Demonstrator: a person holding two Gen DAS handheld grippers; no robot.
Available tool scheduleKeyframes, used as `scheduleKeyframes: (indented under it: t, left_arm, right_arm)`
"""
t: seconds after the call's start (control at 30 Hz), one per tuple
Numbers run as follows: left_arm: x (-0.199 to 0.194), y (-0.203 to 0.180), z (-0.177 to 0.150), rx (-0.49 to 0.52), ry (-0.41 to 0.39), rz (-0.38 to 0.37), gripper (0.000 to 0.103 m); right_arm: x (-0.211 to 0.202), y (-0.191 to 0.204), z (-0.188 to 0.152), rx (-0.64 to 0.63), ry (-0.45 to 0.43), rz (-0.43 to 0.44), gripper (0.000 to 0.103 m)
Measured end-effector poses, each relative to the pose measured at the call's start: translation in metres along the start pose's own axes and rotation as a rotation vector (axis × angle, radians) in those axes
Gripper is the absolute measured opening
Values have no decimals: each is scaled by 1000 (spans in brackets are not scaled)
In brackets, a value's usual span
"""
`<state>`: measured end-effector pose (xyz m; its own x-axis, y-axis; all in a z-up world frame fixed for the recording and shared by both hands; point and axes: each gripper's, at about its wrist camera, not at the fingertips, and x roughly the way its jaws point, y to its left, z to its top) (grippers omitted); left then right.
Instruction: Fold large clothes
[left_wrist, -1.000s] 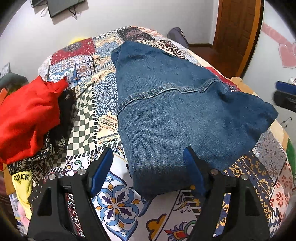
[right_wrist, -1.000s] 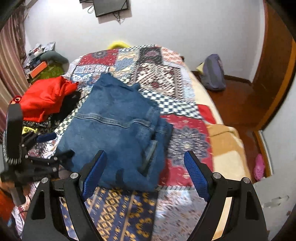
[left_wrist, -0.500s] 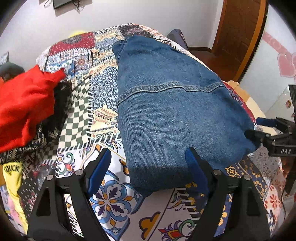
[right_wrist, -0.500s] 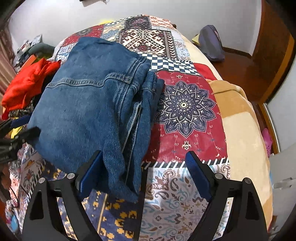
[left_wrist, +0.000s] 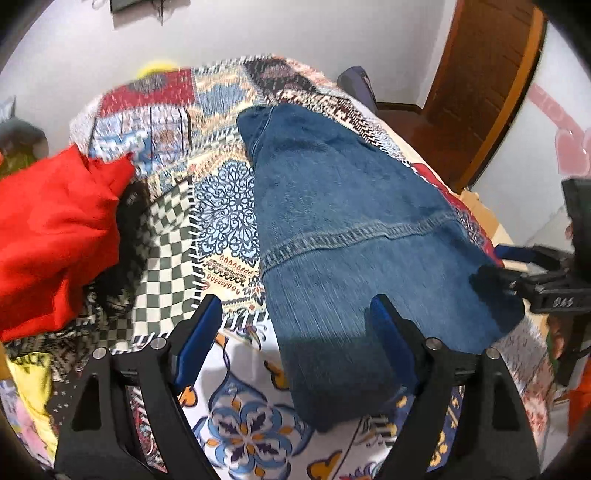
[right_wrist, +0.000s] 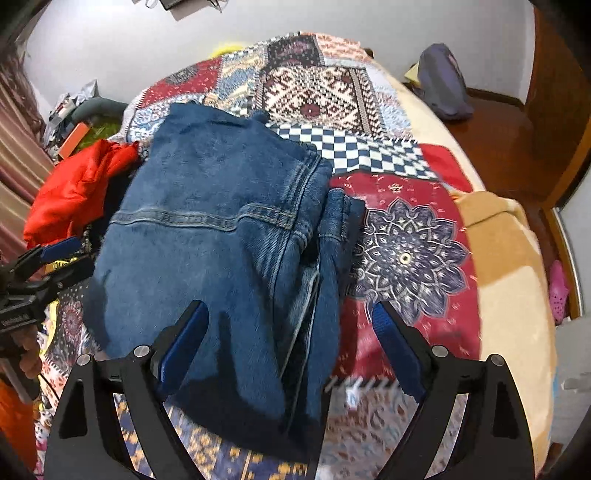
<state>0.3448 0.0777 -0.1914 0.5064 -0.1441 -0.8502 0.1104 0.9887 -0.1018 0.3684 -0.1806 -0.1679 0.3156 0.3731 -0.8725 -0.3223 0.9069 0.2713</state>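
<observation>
Folded blue jeans (left_wrist: 343, 229) lie on the patchwork bedspread (left_wrist: 221, 199), long axis running near to far, waistband end nearer the grippers.

Left gripper (left_wrist: 295, 332): jaws wide apart, nothing clamped. The near left corner of the jeans sits between its blue pads (left_wrist: 195, 339), not pressed by them.

Right gripper (right_wrist: 291, 339): jaws also spread, and they have just been opening a little further. The near right edge of the jeans, with its stacked layers, lies between the fingers; no pad contact visible.

Each gripper shows at the side edge of the other's view, at opposite near corners of the jeans.

Red garment (left_wrist: 51, 236) is heaped at the left of the bed, apart from the jeans, with a yellow printed garment (left_wrist: 29, 373) near it. A grey-purple backpack (right_wrist: 443, 85) rests on the floor at far right, by the wooden door (left_wrist: 480, 85).
</observation>
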Motion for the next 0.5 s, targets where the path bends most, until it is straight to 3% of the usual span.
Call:
scheduleKeyframes:
  t: [0.13,0.33,0.5]
  left_arm:
    - [32,22,6,-108,97,-140,82]
    - [68,47,8,-248,161,-365,82]
    - [93,55,19,-313,210,-445,82]
  right_arm:
    - [23,-20,3,75,65,118,91]
    - [44,-37,12,141,111,234,96]
    - [58,-45,22,191,122,296,96]
